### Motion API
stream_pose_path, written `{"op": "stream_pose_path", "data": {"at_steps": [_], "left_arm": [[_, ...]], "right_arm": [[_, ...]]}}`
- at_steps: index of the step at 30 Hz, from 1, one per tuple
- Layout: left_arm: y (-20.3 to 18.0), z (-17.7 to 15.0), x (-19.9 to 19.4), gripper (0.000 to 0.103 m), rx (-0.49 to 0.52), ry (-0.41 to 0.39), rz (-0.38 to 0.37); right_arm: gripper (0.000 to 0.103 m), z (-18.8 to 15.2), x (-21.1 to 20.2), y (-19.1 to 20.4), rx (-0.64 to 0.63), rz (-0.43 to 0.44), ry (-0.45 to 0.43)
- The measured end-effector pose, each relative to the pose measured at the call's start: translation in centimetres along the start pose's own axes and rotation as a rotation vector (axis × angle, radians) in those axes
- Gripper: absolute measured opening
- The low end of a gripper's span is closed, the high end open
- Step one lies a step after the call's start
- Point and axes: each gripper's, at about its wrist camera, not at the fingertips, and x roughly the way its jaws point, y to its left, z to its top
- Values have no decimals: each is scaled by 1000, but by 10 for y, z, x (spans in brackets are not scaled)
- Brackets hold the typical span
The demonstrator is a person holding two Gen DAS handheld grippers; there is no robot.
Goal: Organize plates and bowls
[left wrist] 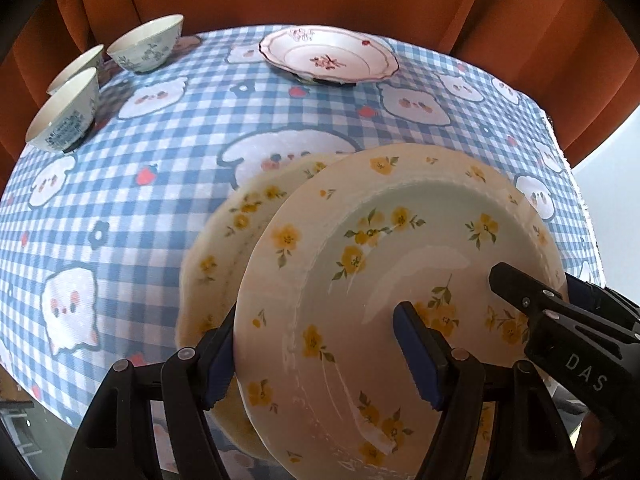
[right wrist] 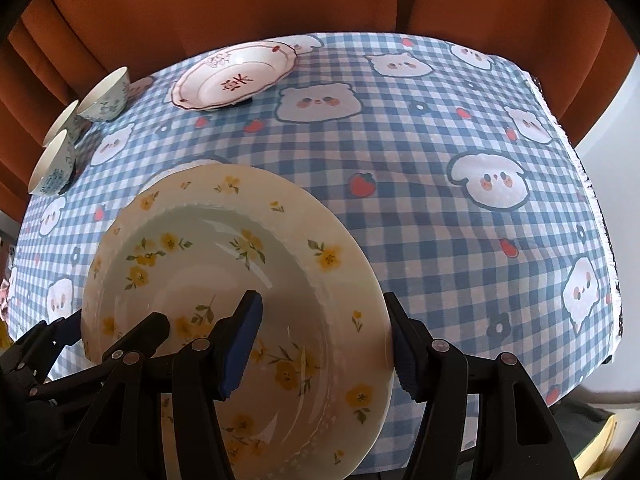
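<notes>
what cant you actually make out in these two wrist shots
- Lower yellow-flower plate: left wrist view shows only its left rim; the held plate covers the rest.
- Whether the two plates touch: neither view shows it.
- Third bowl: mostly behind the front bowl.
- Dark object under the pink plate: hidden by that plate.
- Held plate's near edge: cut off by both pictures' bottom edges, behind the left gripper and right gripper.

plate [left wrist: 384,280] over plate [left wrist: 240,216], bowls [left wrist: 144,46] far-left (clustered)

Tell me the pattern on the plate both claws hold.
Yellow flowers with green leaves on cream plate; clearest in the right wrist view.
</notes>
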Motion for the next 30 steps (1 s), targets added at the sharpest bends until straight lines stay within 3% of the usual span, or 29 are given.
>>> {"op": "stream_pose_path", "data": {"at_steps": [16, 23, 30], "left_arm": [[5, 3, 19, 76, -54, 10, 69], [3, 5, 21, 79, -15, -10, 118], [-2, 3, 21, 79, 47, 0, 181]], "right_arm": [[64, 7, 24, 4, -73, 25, 38], [57, 5, 29, 8, -70, -15, 35], [39, 0, 13, 0, -44, -19, 0]]}}
